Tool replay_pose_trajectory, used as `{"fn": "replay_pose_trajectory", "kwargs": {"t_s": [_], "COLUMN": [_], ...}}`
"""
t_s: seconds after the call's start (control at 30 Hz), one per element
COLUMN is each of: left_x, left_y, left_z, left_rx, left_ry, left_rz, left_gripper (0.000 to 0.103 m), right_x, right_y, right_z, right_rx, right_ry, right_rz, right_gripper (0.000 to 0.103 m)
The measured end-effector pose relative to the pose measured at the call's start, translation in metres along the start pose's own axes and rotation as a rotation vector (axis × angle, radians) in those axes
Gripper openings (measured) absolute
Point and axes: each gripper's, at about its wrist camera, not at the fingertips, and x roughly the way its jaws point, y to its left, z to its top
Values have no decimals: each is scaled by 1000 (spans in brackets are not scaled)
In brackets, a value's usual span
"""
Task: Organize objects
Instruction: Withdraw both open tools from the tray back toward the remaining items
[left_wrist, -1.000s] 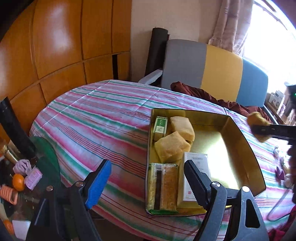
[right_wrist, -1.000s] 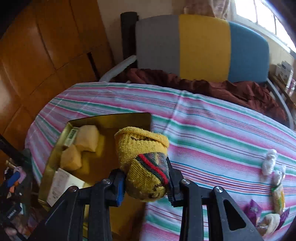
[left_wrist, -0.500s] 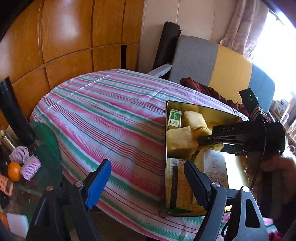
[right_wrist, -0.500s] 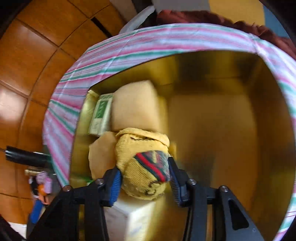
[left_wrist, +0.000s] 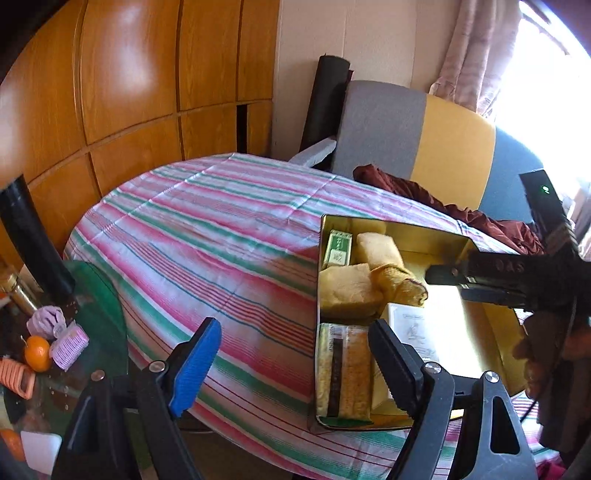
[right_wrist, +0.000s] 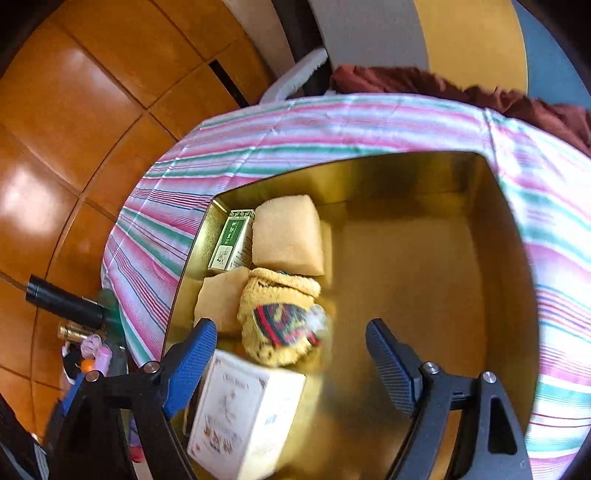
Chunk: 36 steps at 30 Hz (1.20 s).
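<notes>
A rolled yellow sock (right_wrist: 280, 317) with red and green stripes lies in the gold tin (right_wrist: 406, 177), against two yellow sponge blocks (right_wrist: 288, 234). Above it my right gripper (right_wrist: 290, 326) hangs with its jaws opening; the pads stand clear on either side and nothing is gripped. In the left wrist view the sock (left_wrist: 400, 286) lies just off the right gripper (left_wrist: 439, 275), which reaches in over the tin (left_wrist: 391, 223). My left gripper (left_wrist: 294, 325) stands open over the near edge of the striped tablecloth (left_wrist: 221, 229), holding nothing.
The tin also holds a green box (right_wrist: 231, 245), a white box (right_wrist: 243, 413) and a wrapped bar (left_wrist: 343, 373). A grey, yellow and blue chair (left_wrist: 406, 125) with a maroon cloth (left_wrist: 424, 199) stands behind. A glass side table (left_wrist: 99, 306) with an orange sits at the left.
My right gripper came down into the tin with the sock, then spread its jaws and let the sock go. The left gripper stayed open and nearly still.
</notes>
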Motion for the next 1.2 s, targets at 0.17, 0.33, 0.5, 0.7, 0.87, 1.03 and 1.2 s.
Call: {"fn": "replay_pose_trajectory", "kwargs": {"t_s": [0.17, 0.33, 0.5, 0.7, 0.87, 1.03, 1.2], "left_x": [-12, -21, -30, -37, -39, -41, -39], "left_y": [-11, -25, -43, -69, -91, -113, -138], "left_z": [0, 0, -1, -3, -5, -5, -7], "left_rx": [39, 80, 132, 197, 251, 299, 351], "left_ry": [-26, -46, -63, -74, -75, -80, -75], "left_rz": [-12, -17, -31, -54, -74, -99, -116], "left_gripper": [83, 83, 83, 83, 83, 84, 84], "right_x": [-33, -66, -97, -134, -168, -202, -228], "right_y": [-7, -26, -53, -101, -151, -205, -259], "right_z": [-16, -31, -42, -52, -57, -64, -73], "right_rx": [-59, -81, -63, -15, 58, 156, 267], "right_ry": [-62, -123, -171, -215, -261, -306, -352], "right_rz": [-58, -122, -171, -250, -335, -438, -517], "right_gripper": [84, 84, 84, 84, 84, 84, 84]}}
